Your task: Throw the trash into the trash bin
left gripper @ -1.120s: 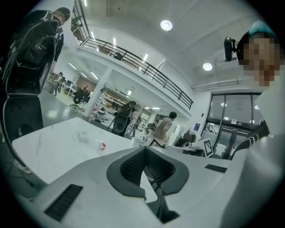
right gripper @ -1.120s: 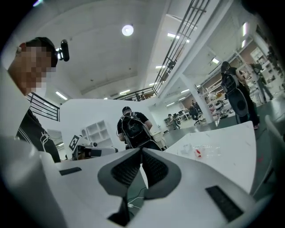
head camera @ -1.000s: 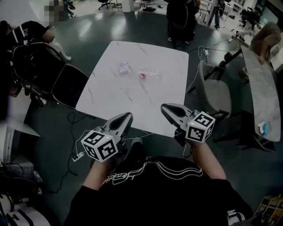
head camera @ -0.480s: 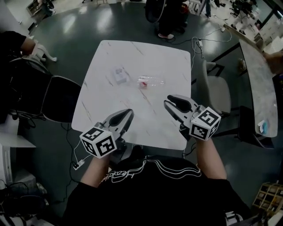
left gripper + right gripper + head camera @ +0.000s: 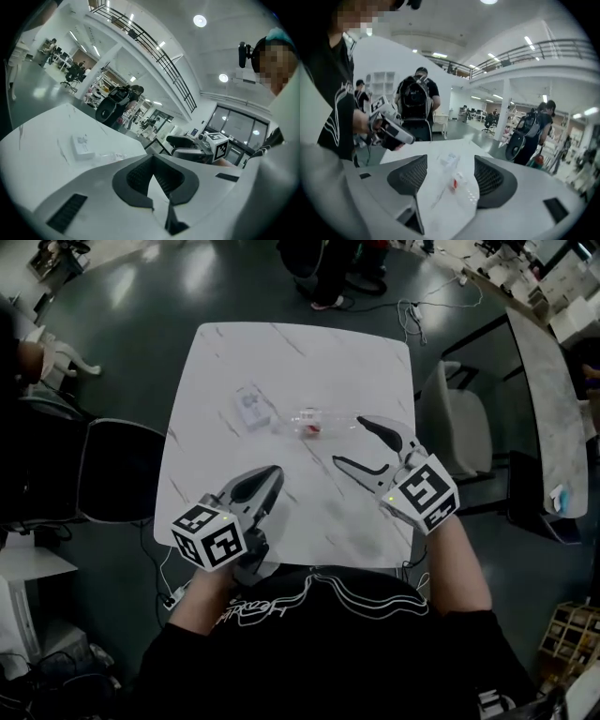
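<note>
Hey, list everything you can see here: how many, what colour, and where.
table: one, white marbled, centre
bottle: one, clear with a red part, lying mid-table
small box: one, white, left of the bottle
black chair: one, left of the table
grey chair: one, right of the table
second table: one, pale, far right
left gripper: one, grey, jaws together, empty
right gripper: one, grey, jaws just opened, nothing between them, bottle just ahead

Black T-shirt (image 5: 319,643) with white print, grey left claw (image 5: 270,472), right claw (image 5: 349,442), black-white marker cubes (image 5: 208,535)
</note>
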`<control>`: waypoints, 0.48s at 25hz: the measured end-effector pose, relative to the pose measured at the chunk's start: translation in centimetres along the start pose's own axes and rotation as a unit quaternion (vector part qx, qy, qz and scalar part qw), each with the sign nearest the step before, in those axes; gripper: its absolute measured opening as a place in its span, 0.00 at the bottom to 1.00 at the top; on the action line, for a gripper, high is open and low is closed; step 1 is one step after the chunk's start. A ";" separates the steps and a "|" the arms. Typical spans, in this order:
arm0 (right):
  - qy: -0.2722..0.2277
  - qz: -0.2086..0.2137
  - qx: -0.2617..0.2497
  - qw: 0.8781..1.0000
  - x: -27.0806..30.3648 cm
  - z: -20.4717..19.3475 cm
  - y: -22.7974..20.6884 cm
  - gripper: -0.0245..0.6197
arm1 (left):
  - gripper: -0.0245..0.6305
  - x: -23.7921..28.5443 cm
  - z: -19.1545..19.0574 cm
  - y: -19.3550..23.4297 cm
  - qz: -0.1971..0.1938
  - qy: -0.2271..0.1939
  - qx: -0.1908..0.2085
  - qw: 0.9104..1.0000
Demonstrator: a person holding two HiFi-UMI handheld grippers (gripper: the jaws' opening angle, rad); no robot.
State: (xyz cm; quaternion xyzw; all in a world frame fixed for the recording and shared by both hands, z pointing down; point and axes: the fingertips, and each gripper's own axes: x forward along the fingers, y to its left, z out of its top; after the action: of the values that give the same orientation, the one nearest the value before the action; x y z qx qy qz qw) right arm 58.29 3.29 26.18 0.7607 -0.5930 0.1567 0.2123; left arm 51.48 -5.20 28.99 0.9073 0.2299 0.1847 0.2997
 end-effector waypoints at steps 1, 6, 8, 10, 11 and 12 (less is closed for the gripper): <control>0.022 -0.012 -0.034 0.999 0.8 -0.3 -0.6 0.53 | 0.05 0.2 0.2 0.5 -0.001 0.002 -0.002 1.000; 0.131 -0.024 -0.149 0.980 5.3 -3.6 -2.6 0.55 | 0.05 0.9 0.7 2.7 -0.003 0.013 -0.009 1.000; 0.178 -0.020 -0.188 0.966 6.9 -5.5 -3.0 0.56 | 0.04 0.9 0.6 3.4 -0.004 0.018 -0.013 1.000; 0.218 -0.011 -0.211 0.953 8.3 -7.4 -3.4 0.56 | 0.04 0.9 0.3 4.0 -0.002 0.023 -0.018 1.000; 0.236 -0.006 -0.216 0.948 9.0 -8.4 -3.5 0.56 | 0.04 0.9 0.1 4.4 0.001 0.026 -0.020 0.999; 0.250 -0.002 -0.219 0.943 9.7 -9.4 -3.8 0.56 | 0.05 0.8 0.0 4.9 0.005 0.028 -0.022 0.999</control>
State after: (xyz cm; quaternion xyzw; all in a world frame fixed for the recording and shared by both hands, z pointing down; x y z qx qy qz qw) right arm 64.47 0.77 38.44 0.6328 -0.5389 0.2079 0.5157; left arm 53.66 -8.26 32.26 0.8960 0.2295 0.2167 0.3122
